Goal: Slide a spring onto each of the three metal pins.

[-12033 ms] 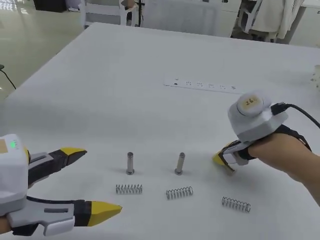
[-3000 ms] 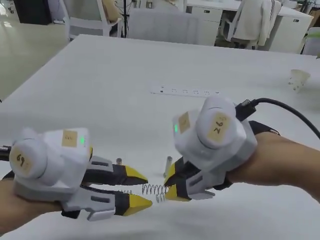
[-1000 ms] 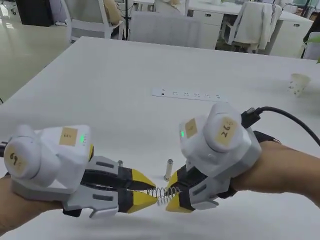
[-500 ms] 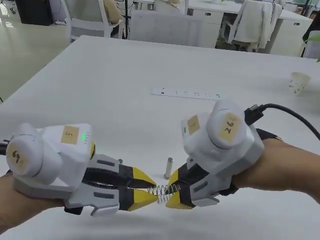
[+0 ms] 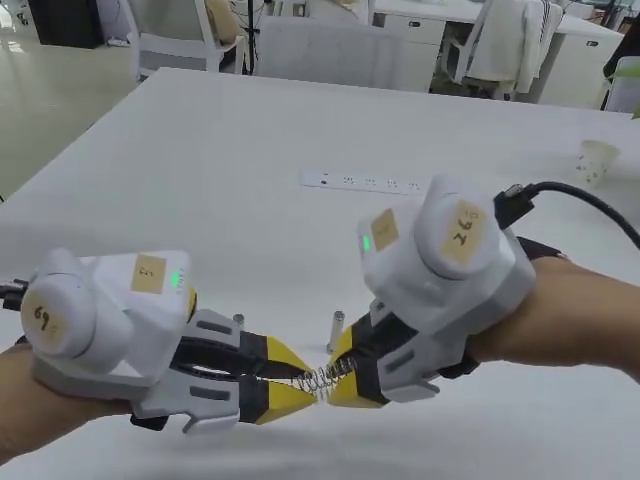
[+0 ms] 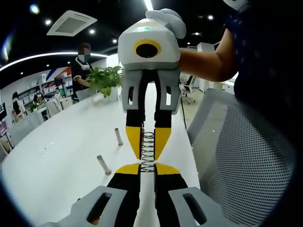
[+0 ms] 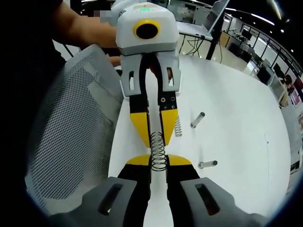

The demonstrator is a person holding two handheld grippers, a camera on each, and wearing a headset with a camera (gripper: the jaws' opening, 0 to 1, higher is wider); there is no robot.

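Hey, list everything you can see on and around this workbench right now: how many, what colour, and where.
held spring: one, silver, in the air, gripped at each end by a gripper
spare spring: one, silver, lying on the table near the pins
metal pins: two, grey, standing on the table just behind the grippers
power strip: one, white, flat on the table farther back
paper cup: one, pale, near the table's far right side
table: one, white
chairs: several, grey and white, beyond the table's far edge
left gripper: one, white and black body with yellow tips, shut on one end of the held spring
right gripper: one, same colours, shut on the other end
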